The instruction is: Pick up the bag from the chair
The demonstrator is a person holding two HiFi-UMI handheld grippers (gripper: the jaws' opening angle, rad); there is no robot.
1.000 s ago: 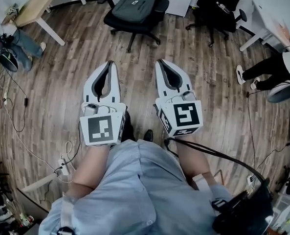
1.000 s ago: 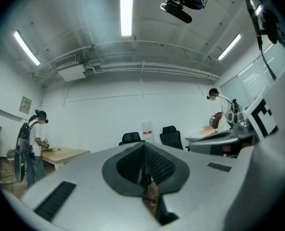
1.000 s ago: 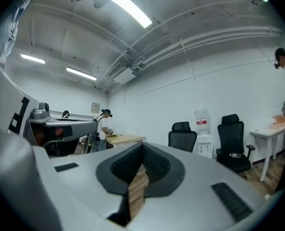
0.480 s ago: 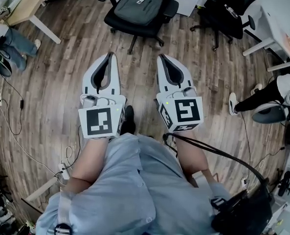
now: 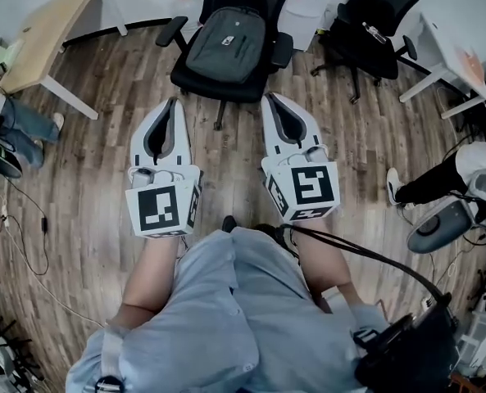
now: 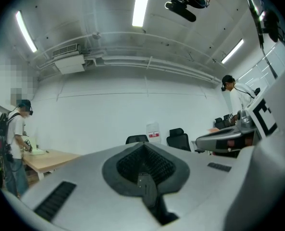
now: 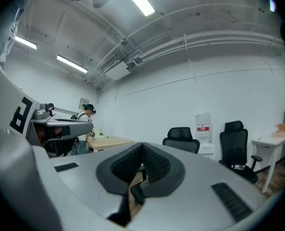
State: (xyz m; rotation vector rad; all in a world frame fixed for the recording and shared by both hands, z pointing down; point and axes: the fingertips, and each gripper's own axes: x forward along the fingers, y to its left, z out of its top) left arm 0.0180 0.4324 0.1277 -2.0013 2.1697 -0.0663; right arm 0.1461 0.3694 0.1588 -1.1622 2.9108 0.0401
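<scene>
A dark grey backpack [image 5: 225, 42] lies on the seat of a black office chair [image 5: 263, 79] at the top middle of the head view. My left gripper [image 5: 174, 102] and right gripper [image 5: 267, 97] are held side by side above the wooden floor, just short of the chair. Their tips point at it, one on each side of the seat's front. Both are shut with nothing in them. In the left gripper view the left gripper [image 6: 142, 146] points level at the far wall. The same holds for the right gripper [image 7: 143, 145] in its own view. The bag is hidden in both gripper views.
A second black chair [image 5: 372, 16] stands at the right of the first. A wooden table [image 5: 49, 36] stands at the far left, a white table [image 5: 449, 39] at the far right. One person [image 5: 464, 164] is at the right, another [image 5: 15, 126] at the left. Cables [image 5: 31, 244] trail across the floor.
The chair with the backpack has come nearer and more fully into view as the wearer stepped forward. Both grippers stayed shut and side by side.
</scene>
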